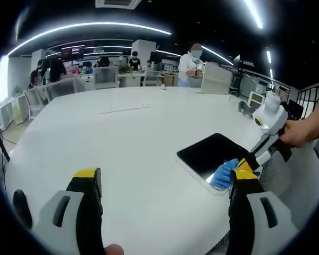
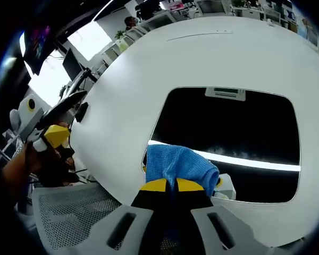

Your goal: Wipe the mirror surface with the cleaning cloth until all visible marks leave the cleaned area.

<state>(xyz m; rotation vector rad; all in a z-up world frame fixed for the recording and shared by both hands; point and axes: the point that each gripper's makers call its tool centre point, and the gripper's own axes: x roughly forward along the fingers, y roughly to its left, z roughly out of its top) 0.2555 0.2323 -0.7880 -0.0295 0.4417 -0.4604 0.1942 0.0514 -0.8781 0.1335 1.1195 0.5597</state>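
Yellow-tipped jaws of the right hand-held gripper (image 2: 174,185) sit at the bottom middle of the right gripper view, pinched tight on a blue cloth (image 2: 178,163). That cloth is bunched up and rests on the near edge of the mirror (image 2: 228,127), at the lower middle of the frame. A mirror this dark shows a bright strip of ceiling light running across it to the right.

Most of the glass looks dark and clean. I can see a faint, cloudy smear just above the light strip, right of the cloth. So I think the wiping is started or about to start, but not finished. The big far part of the mirror has no cloth on it now. I cannot tell if small marks are left there.

Left gripper view: the left hand-held gripper (image 1: 165,183) has its 2 jaws far apart at the bottom of the frame, with nothing between them. It hangs over the white counter (image 1: 122,138). At the right of that frame the mirror (image 1: 210,154) lies flat near the counter edge, and the cloth (image 1: 225,174) sits at its lower corner under the right hand-held gripper (image 1: 246,164). A hand (image 1: 297,133) holds that tool at the far right.

People stand at desks along the top of the frame, far away.
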